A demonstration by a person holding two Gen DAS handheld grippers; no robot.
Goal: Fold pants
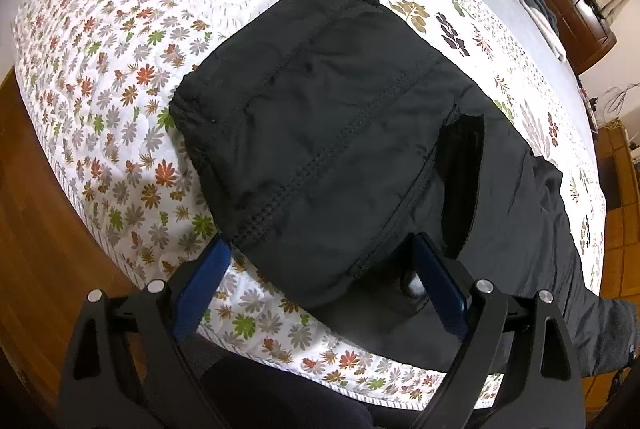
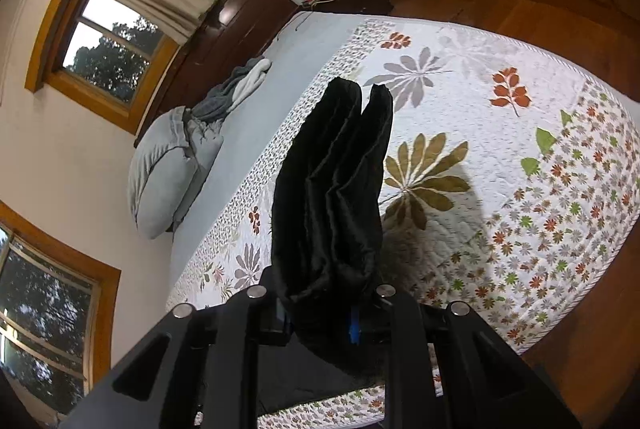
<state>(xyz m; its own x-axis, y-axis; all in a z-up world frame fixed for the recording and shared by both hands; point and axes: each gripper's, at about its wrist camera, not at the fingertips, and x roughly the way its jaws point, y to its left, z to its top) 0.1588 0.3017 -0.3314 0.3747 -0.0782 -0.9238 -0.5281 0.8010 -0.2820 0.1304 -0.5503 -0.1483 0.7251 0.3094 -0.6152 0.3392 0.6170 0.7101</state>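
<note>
The left gripper (image 1: 320,281) stands wide apart with nothing pinched, its blue pads (image 1: 202,283) set on either side of the near edge of the pants (image 1: 320,133). It points steeply down at them. The right pad's tip sits against dark cloth, but whether it touches cannot be told. The pants lie flat on the quilt (image 1: 120,77), waistband end away from the camera, with the legs running off to the right, where they are cut off by the frame edge. A dark shape at the bottom of the left view, below the gripper, is too dim to identify.

The right gripper (image 2: 320,313) is closed nearly tight on a bunch of the pants (image 2: 332,189). The pads are almost wholly buried in the cloth, only a sliver of blue showing. The held cloth hangs in two lobes and hides the quilt (image 2: 500,149) behind it. This gripper points at a shallower downward slant and is rolled, so the room appears tilted: pillows (image 2: 168,169) and window (image 2: 108,49) at the left.
</note>
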